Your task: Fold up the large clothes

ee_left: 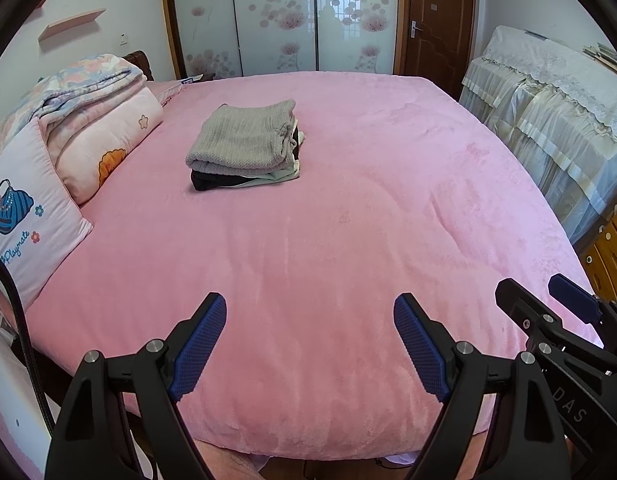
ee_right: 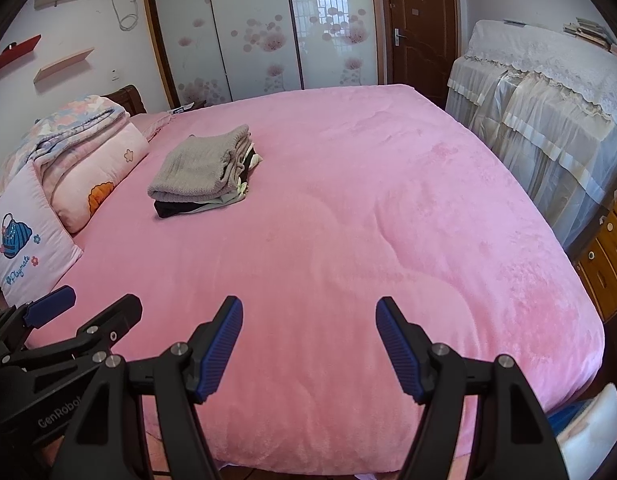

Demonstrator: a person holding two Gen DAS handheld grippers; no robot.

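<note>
Both left gripper (ee_left: 310, 344) and right gripper (ee_right: 309, 350) gape wide, empty. Risk: grabbing the grey knitted folded sweater (ee_left: 244, 138) topples its stack onto the pink fleece bedcover (ee_left: 348, 240).

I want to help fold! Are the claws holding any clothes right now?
No. The left claw and right claw are both open and empty above the pink bed. The folded clothes lie untouched.

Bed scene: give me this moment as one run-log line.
left hand-held gripper: open, empty | right hand-held gripper: open, empty | folded stack: on bed, untouched
</note>
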